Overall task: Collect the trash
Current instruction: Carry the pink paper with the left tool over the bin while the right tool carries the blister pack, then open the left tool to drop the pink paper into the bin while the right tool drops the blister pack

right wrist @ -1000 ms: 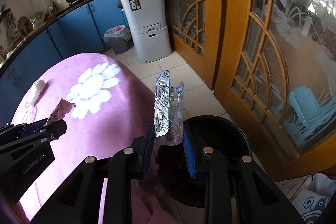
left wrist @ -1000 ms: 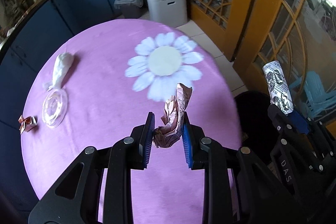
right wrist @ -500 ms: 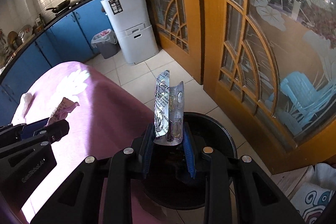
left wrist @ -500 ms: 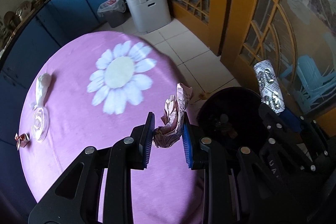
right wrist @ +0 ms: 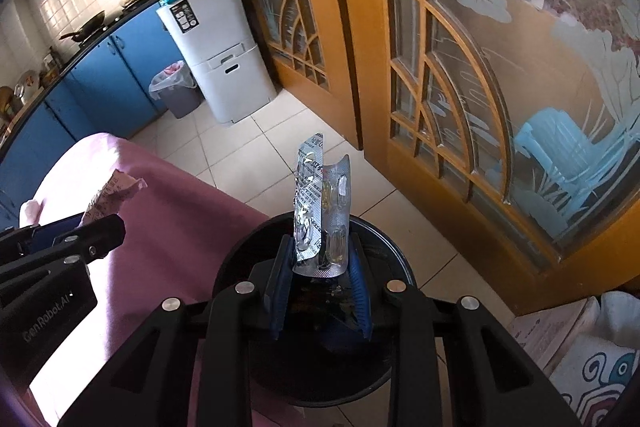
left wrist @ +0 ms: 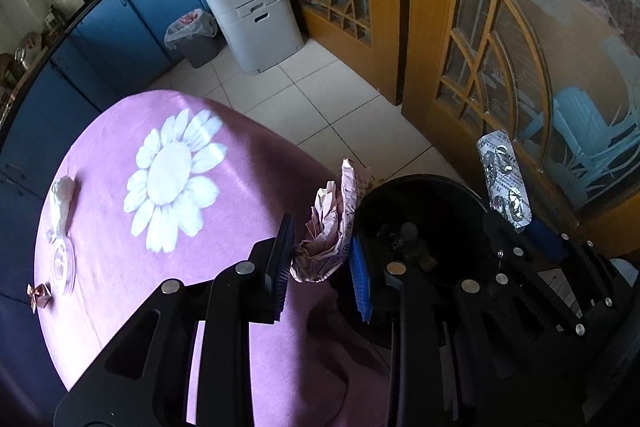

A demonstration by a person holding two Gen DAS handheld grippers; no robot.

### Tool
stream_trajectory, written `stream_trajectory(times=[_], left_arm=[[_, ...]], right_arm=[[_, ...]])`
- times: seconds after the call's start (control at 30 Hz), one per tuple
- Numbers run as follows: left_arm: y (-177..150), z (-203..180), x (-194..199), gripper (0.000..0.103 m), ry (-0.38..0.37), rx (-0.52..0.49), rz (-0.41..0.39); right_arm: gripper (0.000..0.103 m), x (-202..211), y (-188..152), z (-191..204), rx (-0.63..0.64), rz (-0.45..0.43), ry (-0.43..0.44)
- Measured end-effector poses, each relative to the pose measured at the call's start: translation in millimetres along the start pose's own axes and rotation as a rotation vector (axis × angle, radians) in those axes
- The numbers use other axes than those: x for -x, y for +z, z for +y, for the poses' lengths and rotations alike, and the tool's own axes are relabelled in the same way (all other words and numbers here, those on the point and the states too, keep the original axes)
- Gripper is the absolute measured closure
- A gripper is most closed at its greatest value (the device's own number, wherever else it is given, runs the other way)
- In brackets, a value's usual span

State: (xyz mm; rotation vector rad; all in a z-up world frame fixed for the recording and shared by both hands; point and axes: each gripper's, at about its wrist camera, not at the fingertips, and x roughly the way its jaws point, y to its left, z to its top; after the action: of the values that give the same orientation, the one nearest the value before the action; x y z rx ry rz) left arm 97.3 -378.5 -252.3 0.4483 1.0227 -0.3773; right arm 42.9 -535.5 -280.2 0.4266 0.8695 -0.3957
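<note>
Now crumpled paper (left wrist: 332, 227) pinched in left claw (left wrist: 320, 259), blister pack (right wrist: 322, 211) in right claw (right wrist: 320, 277), above black bin (right wrist: 384, 247).

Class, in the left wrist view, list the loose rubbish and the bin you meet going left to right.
Small foil wrapper → clear plastic lid → crumpled paper → black bin → blister pack.

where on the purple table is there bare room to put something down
Most of the purple tablecloth is bare: the flower print, the cloth right of it and the near edge. The far left edge is crowded: a white wad, a clear lid and a small foil wrapper.
</note>
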Motion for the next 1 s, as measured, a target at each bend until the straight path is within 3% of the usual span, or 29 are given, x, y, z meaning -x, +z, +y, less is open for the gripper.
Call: stream_trajectory(times=[0.33,0.4,0.43,0.47,0.53,1.0], left_arm=[[8.1,-14.4,-11.5,0.074,0.006,-0.019,0.021],[8.6,-14.3,-14.1,0.068,0.005,-0.016,0.032],[8.5,-13.9,-15.1,0.052,0.005,-0.014,0.037],[8.6,-12.8,-15.2,0.024,0.007,-0.009,0.036],[7.4,-9.0,-8.2,0.013,0.02,0.01,-0.013],[3.3,2.3,-9.3,0.013,0.034,0.017,-0.005]], right_arm=[[0.076,-10.3,0.3,-10.7,-0.018,0.02,-0.001],[0.076,-12.1,-0.2,-11.4,-0.021,0.023,0.0],[0.076,-13.0,-0.3,-11.8,-0.022,0.025,0.0],[0.076,-13.8,-0.3,-12.2,-0.024,0.028,0.001],[0.076,-13.7,-0.7,-12.5,-0.025,0.027,0.003],[0.076,-17.7,-2.4,-2.9,-0.007,0.049,0.042]])
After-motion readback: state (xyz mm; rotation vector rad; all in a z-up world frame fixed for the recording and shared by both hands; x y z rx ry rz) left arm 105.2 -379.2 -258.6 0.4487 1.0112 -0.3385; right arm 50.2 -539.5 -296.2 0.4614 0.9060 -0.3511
